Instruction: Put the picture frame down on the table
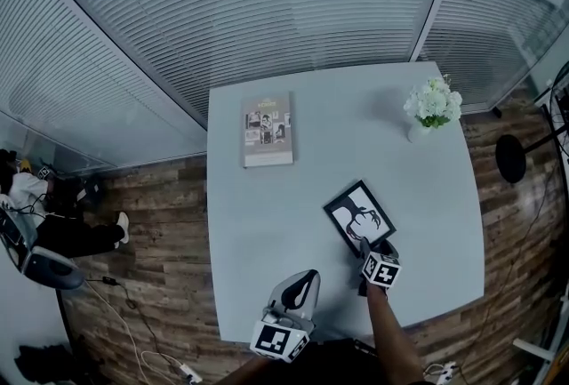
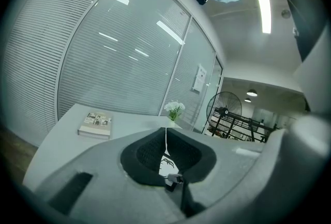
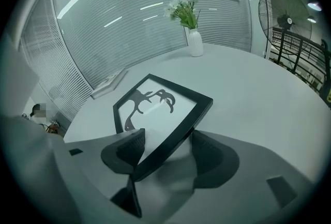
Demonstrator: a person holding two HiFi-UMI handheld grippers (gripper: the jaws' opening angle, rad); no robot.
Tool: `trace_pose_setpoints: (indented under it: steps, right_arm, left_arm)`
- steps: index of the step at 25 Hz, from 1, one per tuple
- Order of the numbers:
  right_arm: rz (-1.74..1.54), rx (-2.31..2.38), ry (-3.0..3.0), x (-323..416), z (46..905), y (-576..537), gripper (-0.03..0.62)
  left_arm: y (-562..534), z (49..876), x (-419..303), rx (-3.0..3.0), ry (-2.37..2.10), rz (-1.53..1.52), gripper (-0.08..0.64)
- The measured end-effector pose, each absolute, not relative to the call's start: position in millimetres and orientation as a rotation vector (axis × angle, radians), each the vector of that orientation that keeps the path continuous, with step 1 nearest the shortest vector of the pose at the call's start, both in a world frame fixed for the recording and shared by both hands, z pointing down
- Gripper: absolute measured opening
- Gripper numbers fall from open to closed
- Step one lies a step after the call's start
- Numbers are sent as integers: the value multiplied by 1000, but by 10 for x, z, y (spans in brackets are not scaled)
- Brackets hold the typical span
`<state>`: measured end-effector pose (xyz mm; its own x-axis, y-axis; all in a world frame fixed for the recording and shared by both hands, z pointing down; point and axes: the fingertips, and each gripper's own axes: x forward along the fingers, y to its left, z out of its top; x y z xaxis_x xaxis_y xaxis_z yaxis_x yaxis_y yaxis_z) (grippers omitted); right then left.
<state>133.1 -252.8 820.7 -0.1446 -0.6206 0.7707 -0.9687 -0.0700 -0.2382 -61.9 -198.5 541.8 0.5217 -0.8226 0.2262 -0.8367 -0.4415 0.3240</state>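
The picture frame (image 1: 359, 216) looks to lie flat on the bench (image 1: 258, 232), near the front edge. The right gripper (image 1: 364, 246) has its jaws spread wide around the frame's near corner (not squeezing it). The left gripper (image 1: 307, 278) has its jaws pressed together, empty. Only pulling away seems left.

The picture frame (image 1: 359, 216) rests on the desk (image 1: 267, 232), the right tongs (image 1: 373, 248) at its near edge; a book (image 1: 268, 129) and a vase (image 1: 418, 132) stand beyond.
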Motion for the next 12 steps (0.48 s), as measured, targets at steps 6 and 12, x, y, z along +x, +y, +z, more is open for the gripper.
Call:
trace_pose_setpoints:
  steps: [6,12]
  right_arm:
    - [1084,1680,-1776,1313,8218,-2538,259]
    - [1081,1668,-1759,1325,8209,-2527,264]
  left_arm:
    - [-1967,5450,-610,2380,-1357,74,21]
    - [-1924,5495,-590,2370,-1357,100,21]
